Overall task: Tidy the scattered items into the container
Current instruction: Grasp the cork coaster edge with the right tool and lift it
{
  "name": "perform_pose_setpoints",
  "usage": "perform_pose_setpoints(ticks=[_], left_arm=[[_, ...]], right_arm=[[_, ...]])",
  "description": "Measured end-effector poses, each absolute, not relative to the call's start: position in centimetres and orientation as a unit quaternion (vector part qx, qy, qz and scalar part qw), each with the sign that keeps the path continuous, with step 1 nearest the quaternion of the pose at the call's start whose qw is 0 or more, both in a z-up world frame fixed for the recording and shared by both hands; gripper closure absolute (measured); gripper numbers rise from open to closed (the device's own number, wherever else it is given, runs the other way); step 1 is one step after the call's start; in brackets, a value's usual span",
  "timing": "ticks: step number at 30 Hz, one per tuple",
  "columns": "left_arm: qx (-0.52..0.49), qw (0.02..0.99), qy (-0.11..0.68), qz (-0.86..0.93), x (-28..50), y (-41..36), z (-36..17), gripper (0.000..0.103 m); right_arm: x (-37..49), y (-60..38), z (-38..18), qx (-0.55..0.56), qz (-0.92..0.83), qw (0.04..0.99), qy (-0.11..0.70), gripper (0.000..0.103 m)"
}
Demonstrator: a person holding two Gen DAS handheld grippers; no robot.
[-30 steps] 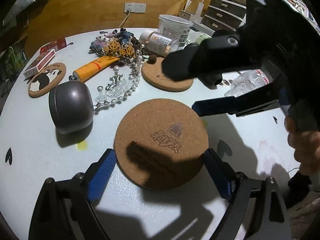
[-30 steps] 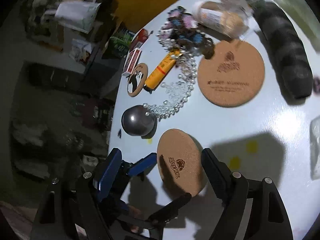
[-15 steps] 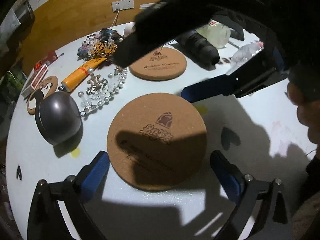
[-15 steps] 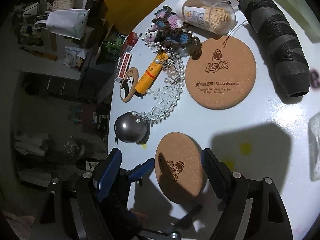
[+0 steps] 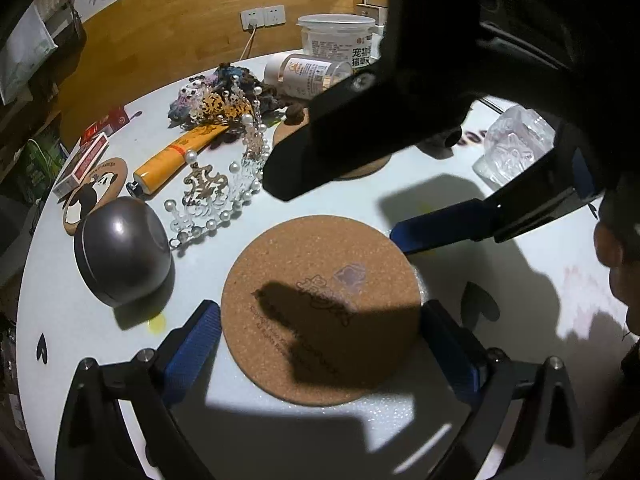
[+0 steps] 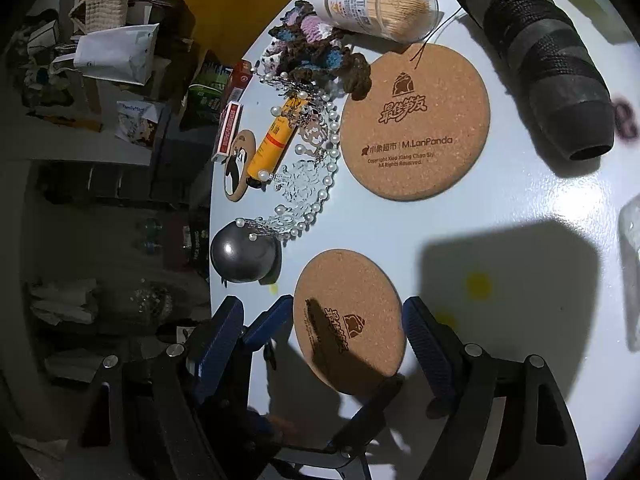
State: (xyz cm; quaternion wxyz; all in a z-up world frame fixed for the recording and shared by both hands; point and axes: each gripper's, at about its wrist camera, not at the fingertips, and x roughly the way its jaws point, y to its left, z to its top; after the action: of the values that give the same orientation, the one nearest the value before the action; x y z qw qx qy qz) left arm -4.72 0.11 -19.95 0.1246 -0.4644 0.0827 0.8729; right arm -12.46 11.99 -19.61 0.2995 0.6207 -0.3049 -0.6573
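A round cork coaster (image 5: 320, 312) lies flat on the white table (image 5: 280, 432). My left gripper (image 5: 322, 346) is open, and its blue pads (image 5: 192, 344) sit on either side of the coaster, close to its rim. My right gripper (image 6: 324, 338) is also open and hovers over the same coaster (image 6: 348, 320) from the opposite side. In the left wrist view its black body fills the upper right, with one blue finger (image 5: 440, 228) showing. A larger cork coaster (image 6: 414, 120) lies farther off.
Left of the coaster are a grey dome (image 5: 120, 252), a pearl tiara (image 5: 224, 188), an orange tube (image 5: 176, 160), a panda coaster (image 5: 92, 196) and a card box (image 5: 80, 164). Farther off are a crochet piece (image 6: 316, 48), toothpick jar (image 6: 376, 4), black thread spool (image 6: 540, 68), white tub (image 5: 340, 40) and crumpled bottle (image 5: 516, 144).
My left fingers now sit nearer the coaster's rim than half a second ago. The right gripper's body has swung across the top of the left wrist view. The coaster has not moved.
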Motion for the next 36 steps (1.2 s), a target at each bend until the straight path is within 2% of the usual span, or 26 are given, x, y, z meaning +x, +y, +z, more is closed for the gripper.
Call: perform_pose_setpoints(ticks=[16,29,32,33,34,36], left_arm=[[-0.468,0.120,0.069,0.873,-4.9,0.2,-19.9,0.006],[-0.471,0.141,-0.041,0.870,-5.7,-2.3,-19.1,0.007],[-0.468,0.145,-0.052,0.870,-5.7,-2.5,-19.0,0.007],[-0.466,0.147,-0.052,0.871,-5.7,-2.5,-19.0,0.007],[-0.464,0.149,-0.052,0.872,-5.6,-2.5,-19.0,0.007],[-0.462,0.151,-0.051,0.873,-5.6,-2.6,-19.0,0.007]], right_arm=[[-12.4,11.7,-18.1,0.616,-0.663,0.298,-0.302,0.020],[-13.3,13.4,-19.6,0.631,-0.656,0.261,-0.321,0.022],[-13.5,12.5,-20.3,0.647,-0.633,0.278,-0.322,0.038],[-13.5,12.2,-20.5,0.652,-0.626,0.282,-0.322,0.053],[-13.4,11.9,-20.6,0.654,-0.622,0.285,-0.321,0.073],[-13.2,11.3,-20.9,0.660,-0.615,0.291,-0.319,0.083]])
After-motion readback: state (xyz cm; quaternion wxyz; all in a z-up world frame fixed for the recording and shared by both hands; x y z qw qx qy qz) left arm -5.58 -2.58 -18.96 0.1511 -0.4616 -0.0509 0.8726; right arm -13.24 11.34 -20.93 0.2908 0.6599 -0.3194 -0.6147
